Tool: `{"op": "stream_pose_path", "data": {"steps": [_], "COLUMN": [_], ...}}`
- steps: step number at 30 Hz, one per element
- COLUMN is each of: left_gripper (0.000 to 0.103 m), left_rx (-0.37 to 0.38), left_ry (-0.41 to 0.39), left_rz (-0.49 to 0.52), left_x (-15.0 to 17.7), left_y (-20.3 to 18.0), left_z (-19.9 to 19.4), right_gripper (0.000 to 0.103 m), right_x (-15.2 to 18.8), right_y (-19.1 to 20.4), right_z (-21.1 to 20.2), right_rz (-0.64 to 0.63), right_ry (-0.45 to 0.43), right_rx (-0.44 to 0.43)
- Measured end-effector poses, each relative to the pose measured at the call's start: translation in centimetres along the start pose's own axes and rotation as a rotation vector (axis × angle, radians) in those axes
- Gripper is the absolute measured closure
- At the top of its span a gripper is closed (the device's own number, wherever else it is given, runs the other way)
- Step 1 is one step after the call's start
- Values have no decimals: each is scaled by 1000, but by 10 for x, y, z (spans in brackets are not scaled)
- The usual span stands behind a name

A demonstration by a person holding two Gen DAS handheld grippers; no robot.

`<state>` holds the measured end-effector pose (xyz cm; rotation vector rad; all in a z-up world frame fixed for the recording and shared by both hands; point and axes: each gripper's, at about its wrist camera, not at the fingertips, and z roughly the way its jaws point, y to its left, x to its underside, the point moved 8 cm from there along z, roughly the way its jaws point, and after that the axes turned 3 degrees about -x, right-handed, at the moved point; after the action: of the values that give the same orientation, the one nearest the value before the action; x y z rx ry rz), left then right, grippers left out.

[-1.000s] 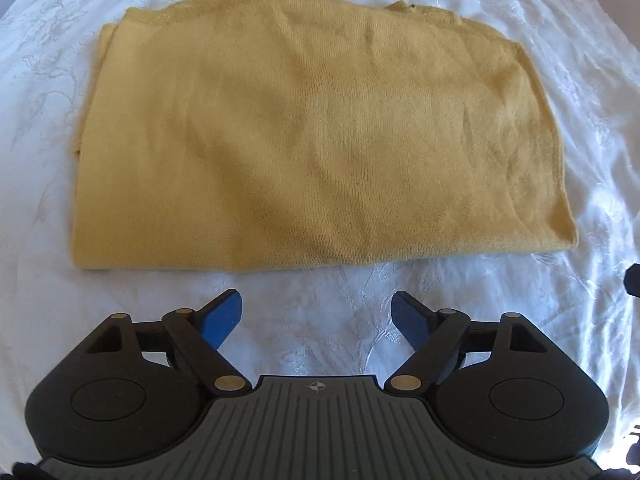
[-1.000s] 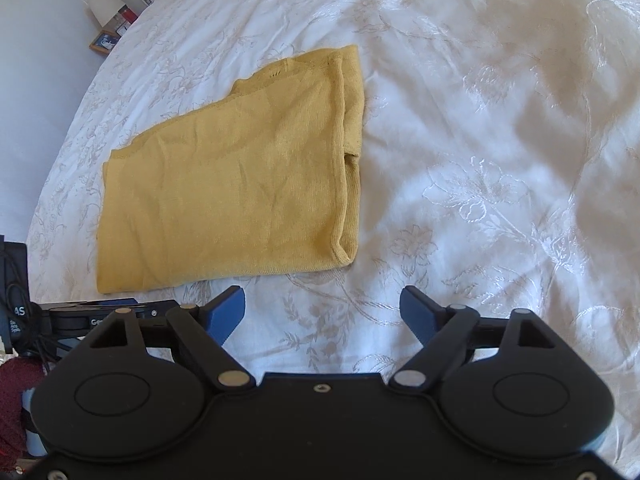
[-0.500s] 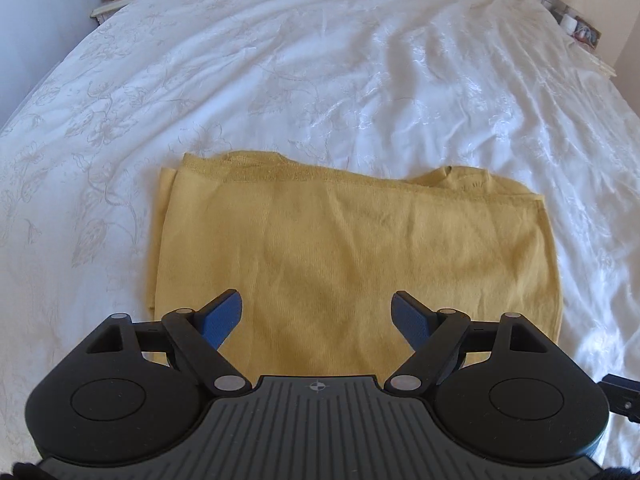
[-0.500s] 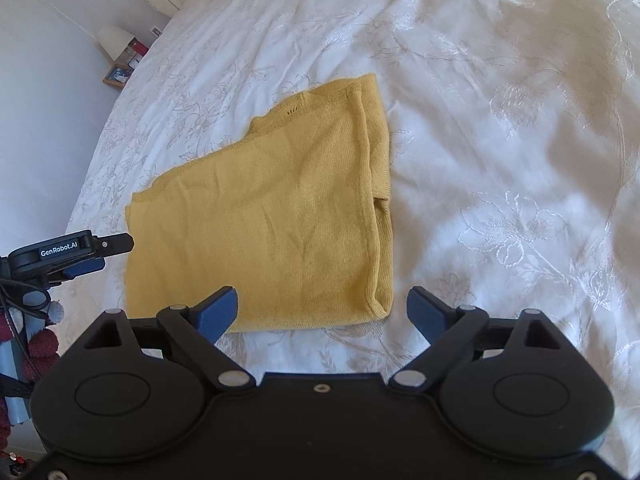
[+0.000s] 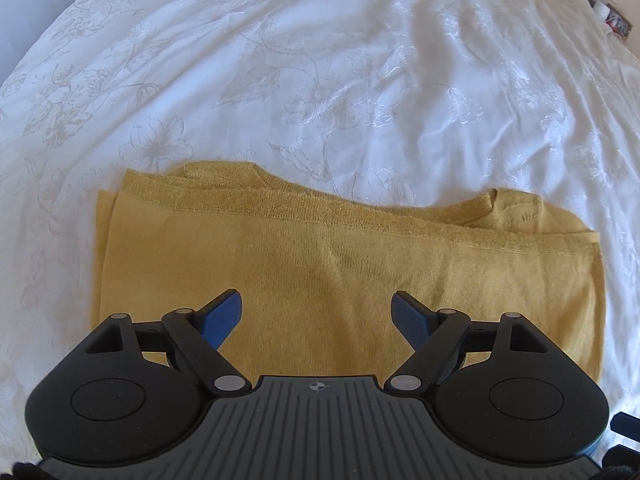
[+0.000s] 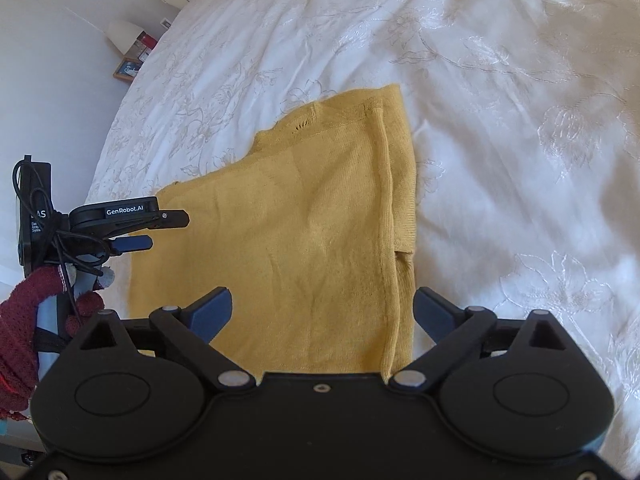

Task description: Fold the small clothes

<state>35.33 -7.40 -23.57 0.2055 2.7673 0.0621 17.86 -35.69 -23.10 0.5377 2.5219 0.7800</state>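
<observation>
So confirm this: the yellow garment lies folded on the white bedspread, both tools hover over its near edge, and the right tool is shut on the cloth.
Not quite. The right tool is open, fingers spread apart above the garment and gripping nothing, as the right wrist view shows. The rest holds: the garment lies folded on the bedspread, and the left tool hovers open too.

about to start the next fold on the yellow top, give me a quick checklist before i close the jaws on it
1. Left gripper open, nothing held: ok.
2. Right gripper open, nothing held: ok.
3. Yellow top lies flat on the bedspread, already folded over: ok.
4. Right gripper lined up with the garment's right folded edge: ok.
5. Jaws low enough to pinch the cloth: cannot tell.
6. Layers at the far edge even: not ok, they are staggered.
</observation>
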Motion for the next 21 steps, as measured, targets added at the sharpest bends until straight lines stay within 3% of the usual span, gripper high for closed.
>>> {"op": "stream_pose_path", "data": {"steps": [10,16,21], "left_gripper": [17,7,7], "left_rx": [-34,-47,-32], "left_ry": [74,73,78], "left_rz": [9,38,40], "left_x": [-16,-16,-15], "left_y": [-2,-4,1], "left_z": [47,55,54], "right_gripper": [5,3,1], "right_x": [-26,-37,-43], "right_y": [-25,-33,-34], "right_z": [35,50,60], "right_rz": [12,18,15], "right_ry": [62,85,92], "right_rx": [-25,-62,-90]}}
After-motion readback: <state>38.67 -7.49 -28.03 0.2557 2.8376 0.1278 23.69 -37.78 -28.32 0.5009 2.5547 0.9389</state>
